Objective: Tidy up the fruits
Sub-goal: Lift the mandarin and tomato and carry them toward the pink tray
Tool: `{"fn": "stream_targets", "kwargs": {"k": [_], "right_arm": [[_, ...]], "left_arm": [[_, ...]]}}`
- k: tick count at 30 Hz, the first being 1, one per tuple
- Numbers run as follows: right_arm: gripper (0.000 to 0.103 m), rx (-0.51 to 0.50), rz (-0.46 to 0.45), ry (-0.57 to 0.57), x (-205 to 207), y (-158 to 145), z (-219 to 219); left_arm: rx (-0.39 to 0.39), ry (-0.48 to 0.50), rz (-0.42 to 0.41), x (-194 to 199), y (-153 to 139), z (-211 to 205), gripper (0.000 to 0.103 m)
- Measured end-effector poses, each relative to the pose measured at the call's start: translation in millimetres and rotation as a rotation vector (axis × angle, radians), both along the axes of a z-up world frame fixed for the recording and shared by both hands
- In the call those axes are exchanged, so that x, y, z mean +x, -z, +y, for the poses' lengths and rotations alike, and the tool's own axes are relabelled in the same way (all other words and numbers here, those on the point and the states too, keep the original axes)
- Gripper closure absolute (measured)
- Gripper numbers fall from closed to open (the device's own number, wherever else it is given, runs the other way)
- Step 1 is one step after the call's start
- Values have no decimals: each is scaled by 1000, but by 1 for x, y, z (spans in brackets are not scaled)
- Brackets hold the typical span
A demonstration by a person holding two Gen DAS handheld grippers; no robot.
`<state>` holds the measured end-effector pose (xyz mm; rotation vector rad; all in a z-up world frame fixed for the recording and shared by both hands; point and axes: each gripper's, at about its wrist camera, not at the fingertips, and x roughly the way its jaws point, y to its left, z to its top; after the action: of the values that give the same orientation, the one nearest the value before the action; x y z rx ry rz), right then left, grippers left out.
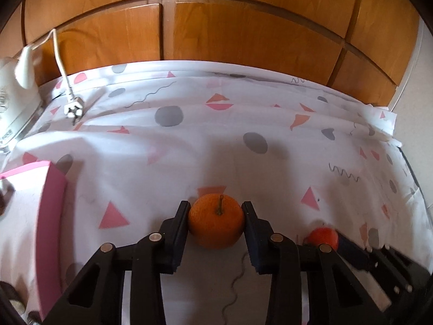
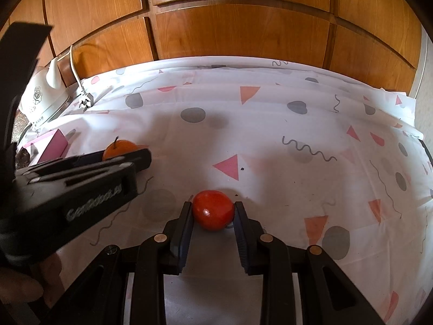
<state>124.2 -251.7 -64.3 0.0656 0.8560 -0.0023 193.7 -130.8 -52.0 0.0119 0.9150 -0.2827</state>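
Grasp step, both sides: left gripper (image 1: pixel 216 211) is clamped on the round orange stemmed tangerine (image 1: pixel 216 224), bottom centre of its view; right gripper (image 2: pixel 213 211) is clamped on the glossy red tomato-like fruit (image 2: pixel 213 210), bottom centre. Both fruits sit on the white patterned tablecloth (image 2: pixel 270 124). Next, probably: lift and carry to the pink box (image 1: pixel 51 216) at left (destination is my guess). Readable: "GenRobot.ai" on the left gripper's body.

The pink box (image 1: pixel 51 216) runs off the left edge; the left gripper (image 2: pixel 127 159) hides the orange's (image 2: pixel 119 147) lower half.
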Motion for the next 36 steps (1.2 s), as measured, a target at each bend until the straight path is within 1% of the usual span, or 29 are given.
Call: {"fn": "stream_targets", "kwargs": {"k": [2, 4, 6, 8, 10, 12, 15, 17, 36], "right_arm": [[73, -1, 3, -1, 1, 1, 0], [73, 5, 3, -1, 1, 1, 0], [73, 11, 4, -1, 1, 1, -1], [73, 17, 1, -1, 0, 1, -2], [73, 31, 1, 0, 1, 1, -4], [73, 21, 1, 0, 1, 0, -2], [73, 5, -1, 1, 1, 0, 0], [73, 0, -2, 2, 1, 0, 1], [73, -5, -4, 4, 0, 0, 1]], "left_arm": [[-10, -20, 12, -10, -3, 7, 65], [-1, -33, 13, -27, -5, 15, 65], [12, -45, 2, -45, -6, 22, 65], [24, -77, -25, -61, -3, 30, 64], [3, -88, -35, -69, 3, 38, 64], [-3, -86, -33, -69, 4, 39, 64], [13, -83, -43, -70, 7, 37, 64], [10, -81, -44, -69, 8, 37, 64], [4, -80, -54, -70, 9, 37, 63]]}}
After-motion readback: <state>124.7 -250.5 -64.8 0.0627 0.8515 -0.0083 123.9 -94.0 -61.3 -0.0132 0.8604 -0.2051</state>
